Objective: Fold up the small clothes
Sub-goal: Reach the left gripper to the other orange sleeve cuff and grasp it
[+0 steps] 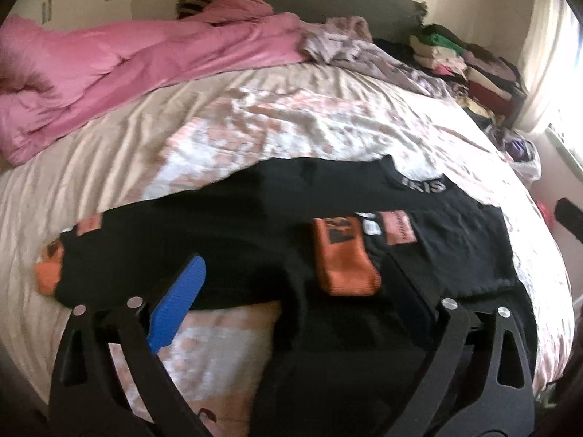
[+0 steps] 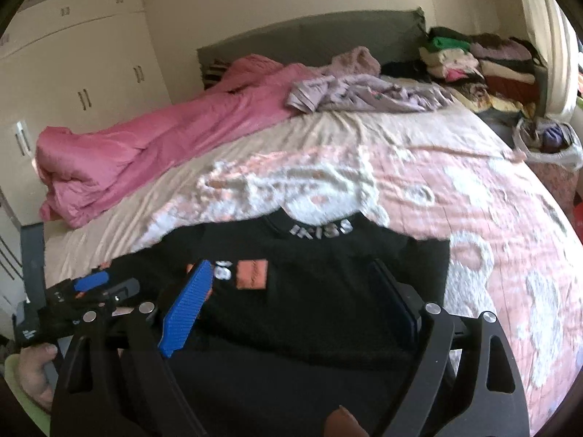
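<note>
A black sweatshirt (image 1: 255, 225) with orange cuffs and orange patches lies spread across the near part of the bed, on a pink-and-white patterned bedspread (image 1: 277, 123); white lettering shows at its collar. The left gripper (image 1: 291, 291) hangs low over it with its 2 fingers held wide apart, the blue-padded one (image 1: 178, 306) over the hem, the other finger dark against the cloth, with 1 orange cuff (image 1: 344, 255) lying between them. The right gripper (image 2: 291, 302) stands over the same garment (image 2: 328, 291), its fingers likewise spread, gripping nothing. From the right wrist view the left gripper (image 2: 91, 287) sits at the sweatshirt's far-left edge. A rumpled pink duvet (image 2: 138, 153) lies along the far side, lilac clothes (image 2: 364, 94) near the grey headboard (image 2: 309, 43), and stacked folded clothes (image 2: 481, 65) beside the bed.
</note>
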Available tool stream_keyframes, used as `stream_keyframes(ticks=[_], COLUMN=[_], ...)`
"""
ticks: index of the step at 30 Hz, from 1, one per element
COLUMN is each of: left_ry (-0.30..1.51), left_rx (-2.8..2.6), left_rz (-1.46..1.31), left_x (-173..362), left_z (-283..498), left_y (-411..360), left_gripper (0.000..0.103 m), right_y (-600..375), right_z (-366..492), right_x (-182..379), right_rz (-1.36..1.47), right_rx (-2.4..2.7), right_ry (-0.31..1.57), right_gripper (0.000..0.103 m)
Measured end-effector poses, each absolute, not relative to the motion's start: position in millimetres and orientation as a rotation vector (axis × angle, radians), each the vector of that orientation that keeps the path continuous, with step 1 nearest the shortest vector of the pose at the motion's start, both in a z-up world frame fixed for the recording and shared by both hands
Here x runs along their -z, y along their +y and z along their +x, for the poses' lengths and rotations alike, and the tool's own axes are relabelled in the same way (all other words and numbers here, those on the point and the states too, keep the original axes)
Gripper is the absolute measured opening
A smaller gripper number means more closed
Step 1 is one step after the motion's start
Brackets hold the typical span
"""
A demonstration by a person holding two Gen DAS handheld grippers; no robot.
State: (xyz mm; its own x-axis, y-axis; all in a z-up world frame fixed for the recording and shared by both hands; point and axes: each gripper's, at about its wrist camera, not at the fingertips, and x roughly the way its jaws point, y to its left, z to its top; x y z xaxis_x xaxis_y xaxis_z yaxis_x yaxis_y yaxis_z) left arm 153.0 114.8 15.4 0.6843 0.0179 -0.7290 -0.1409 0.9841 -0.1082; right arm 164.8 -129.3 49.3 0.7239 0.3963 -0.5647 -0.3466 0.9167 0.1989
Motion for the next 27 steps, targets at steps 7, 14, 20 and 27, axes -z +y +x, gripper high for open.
stream_keyframes(ticks=[7, 14, 20, 27], left_ry=[0.798, 0.802, 0.803, 0.805], left_rx=[-0.206, -0.288, -0.348, -0.411], left_rz=[-0.181, -0.242, -0.287, -0.330], left_x=[-16, -9, -4, 6], left_z=[136, 120, 107, 91], left_y=[164, 208, 239, 270], left_gripper=[0.093, 0.093, 0.093, 0.093], right_y=[-89, -45, -11, 27], right_z=[162, 159, 156, 150], right_x=[-56, -44, -31, -18], right_rz=[0.028, -0.019, -0.059, -0.112], right_rx=[-0.523, -0.617, -0.675, -0.731], right_ry=[0.621, 0.645, 0.671, 0.694], right_gripper=[0.086, 0.086, 0.086, 0.086])
